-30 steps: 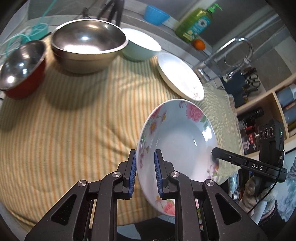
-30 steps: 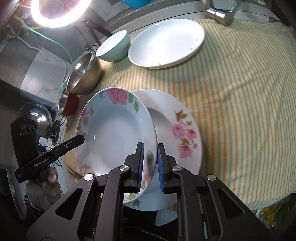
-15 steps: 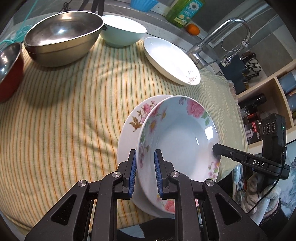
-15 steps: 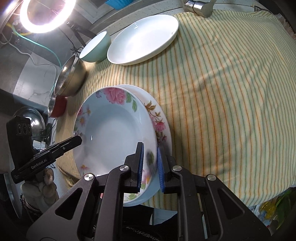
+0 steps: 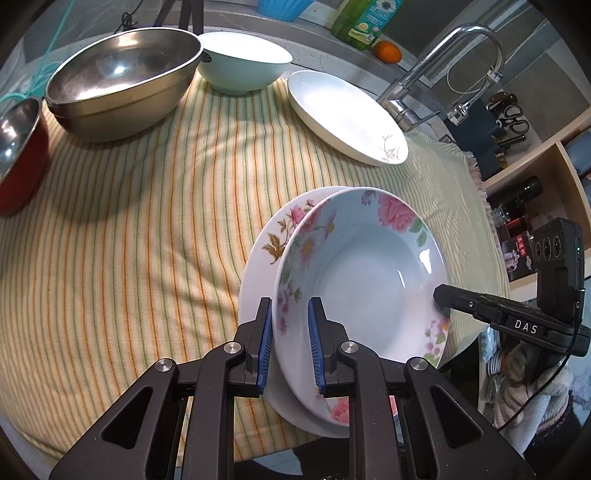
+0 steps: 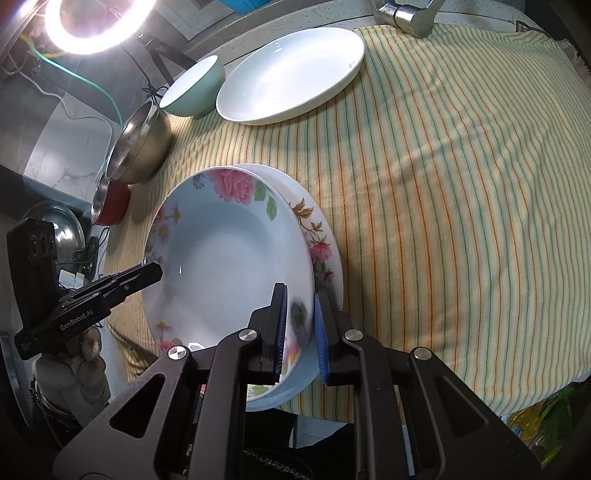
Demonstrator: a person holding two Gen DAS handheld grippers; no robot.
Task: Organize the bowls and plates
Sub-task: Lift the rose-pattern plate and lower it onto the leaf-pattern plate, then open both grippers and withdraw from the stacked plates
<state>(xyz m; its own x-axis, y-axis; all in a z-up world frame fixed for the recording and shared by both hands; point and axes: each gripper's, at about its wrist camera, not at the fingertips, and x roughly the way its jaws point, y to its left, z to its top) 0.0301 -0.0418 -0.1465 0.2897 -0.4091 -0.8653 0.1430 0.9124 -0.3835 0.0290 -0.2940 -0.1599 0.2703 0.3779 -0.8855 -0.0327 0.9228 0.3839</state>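
A pale blue floral deep plate (image 5: pixel 369 273) is held between both grippers just over a white floral plate (image 5: pixel 273 236) that lies on the striped cloth near the front edge. My left gripper (image 5: pixel 290 343) is shut on its left rim. My right gripper (image 6: pixel 299 328) is shut on its right rim; the blue plate (image 6: pixel 229 266) and the white floral plate (image 6: pixel 317 240) under it also show in the right wrist view. Whether the two plates touch is unclear.
At the back stand a large steel bowl (image 5: pixel 122 77), a mint bowl (image 5: pixel 243 62), a plain white plate (image 5: pixel 343 114) and a red bowl (image 5: pixel 18 147) at the left. A tap (image 5: pixel 436 70), soap bottle (image 5: pixel 365 18) and shelf (image 5: pixel 535 177) lie beyond the striped cloth (image 5: pixel 129 221).
Both grippers have carried the blue floral plate over the white floral plate and lowered it closer, so the two now nearly overlap. Both grips are unchanged.
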